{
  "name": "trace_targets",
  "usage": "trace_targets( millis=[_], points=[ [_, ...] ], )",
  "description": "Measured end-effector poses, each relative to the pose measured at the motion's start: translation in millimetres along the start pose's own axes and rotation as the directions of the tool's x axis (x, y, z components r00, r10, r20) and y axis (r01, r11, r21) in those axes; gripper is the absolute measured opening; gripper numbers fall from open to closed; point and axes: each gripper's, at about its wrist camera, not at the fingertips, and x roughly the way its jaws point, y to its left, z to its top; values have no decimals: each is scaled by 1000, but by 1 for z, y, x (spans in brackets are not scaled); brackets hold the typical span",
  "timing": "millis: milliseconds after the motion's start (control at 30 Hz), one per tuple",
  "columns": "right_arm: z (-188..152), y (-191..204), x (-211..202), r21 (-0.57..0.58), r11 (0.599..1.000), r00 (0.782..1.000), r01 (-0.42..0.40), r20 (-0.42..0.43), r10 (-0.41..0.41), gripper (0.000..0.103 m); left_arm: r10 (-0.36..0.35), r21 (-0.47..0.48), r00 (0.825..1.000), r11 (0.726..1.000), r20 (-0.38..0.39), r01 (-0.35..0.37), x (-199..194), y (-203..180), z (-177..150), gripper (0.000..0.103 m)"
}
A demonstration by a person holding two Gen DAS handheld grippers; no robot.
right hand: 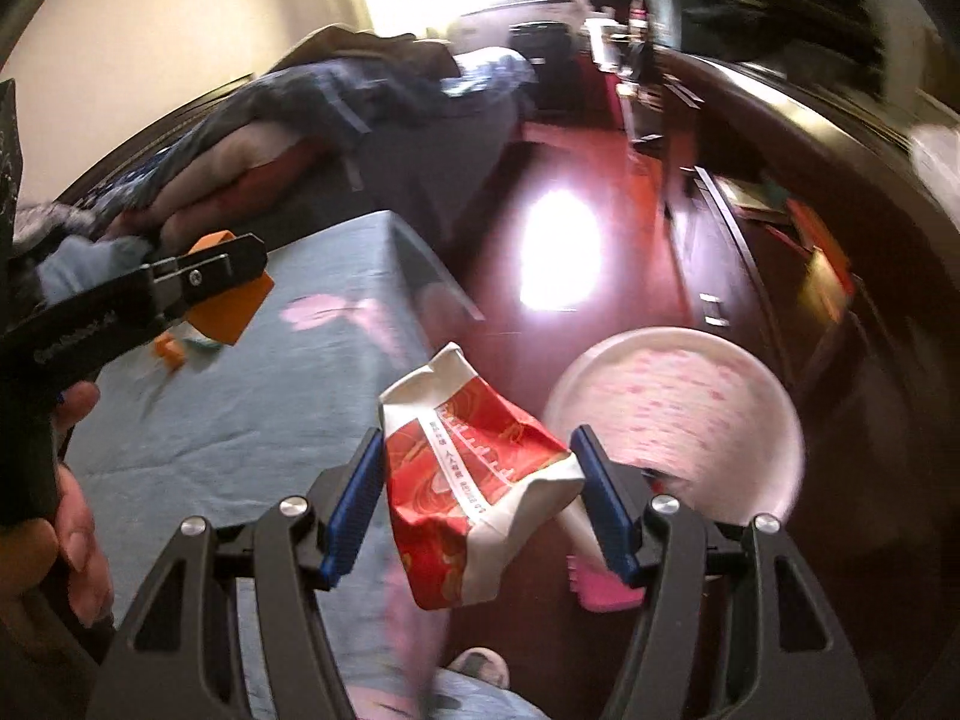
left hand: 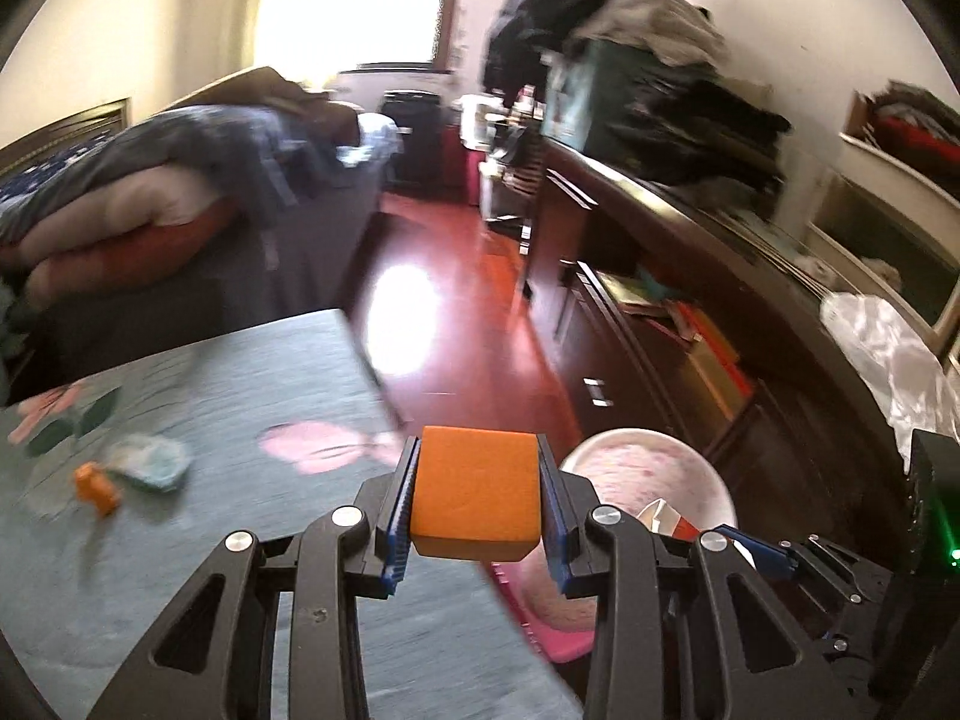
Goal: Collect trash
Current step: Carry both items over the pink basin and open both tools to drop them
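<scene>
Nearest the right camera, the right gripper (right hand: 477, 495) pinches a crumpled red-and-white packet (right hand: 474, 480) between its blue pads (right hand: 354, 504), and carries it over the near right edge of the table (right hand: 252, 420), just short of the bin (right hand: 678, 396). Nearest the left camera, the left gripper (left hand: 477, 501) is pressed onto an orange block (left hand: 477, 495), held above the table's right edge with the bin's rim (left hand: 654, 462) close on its right; the right-hand view shows the same block in that gripper over the far left of the table, with the person's hand (right hand: 60, 516) on the handle. The bin, pink-lined and standing on the red floor (right hand: 570, 192) to the right of the table, appears to hold nothing yet, though most of its interior is blurred or hidden. Farther left on the blue cloth lie two uncollected pieces: a small orange piece (left hand: 96, 487) and, touching or just beside it, a pale crumpled wad (left hand: 150, 461). By this evidence the task is partly done: two items are lifted but neither is released, and at least two remain on the table. Both drops into the bin, then a return for the remainder, would seem to be left. Beyond, a bed (left hand: 150, 180) and dark cabinets (left hand: 630, 300) are motion-blurred.
</scene>
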Motion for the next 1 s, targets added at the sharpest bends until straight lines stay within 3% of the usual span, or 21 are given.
trace_targets(
  millis=[467,733,800,867,967,1000],
  points=[
    [-5,-106,12,179,974,991,135,-2,-137,63,-148,130,984,979,-96,160,78,-99,9,36],
    [-7,-129,33,208,964,986,168,-20,-167,63,-195,109,970,971,-146,212,113,-113,10,36],
    [-5,-130,40,205,963,985,175,-24,-173,63,-207,90,966,971,-156,223,120,-112,10,44],
    [-3,-132,50,200,963,983,183,-30,-180,64,-216,68,963,971,-160,229,125,-111,9,68],
    [-2,-133,58,187,963,981,192,-26,-191,67,-226,43,961,971,-161,235,130,-107,10,75],
    [-2,-132,60,183,963,980,198,-24,-197,72,-223,41,962,972,-159,233,130,-106,10,76]
  ],
)
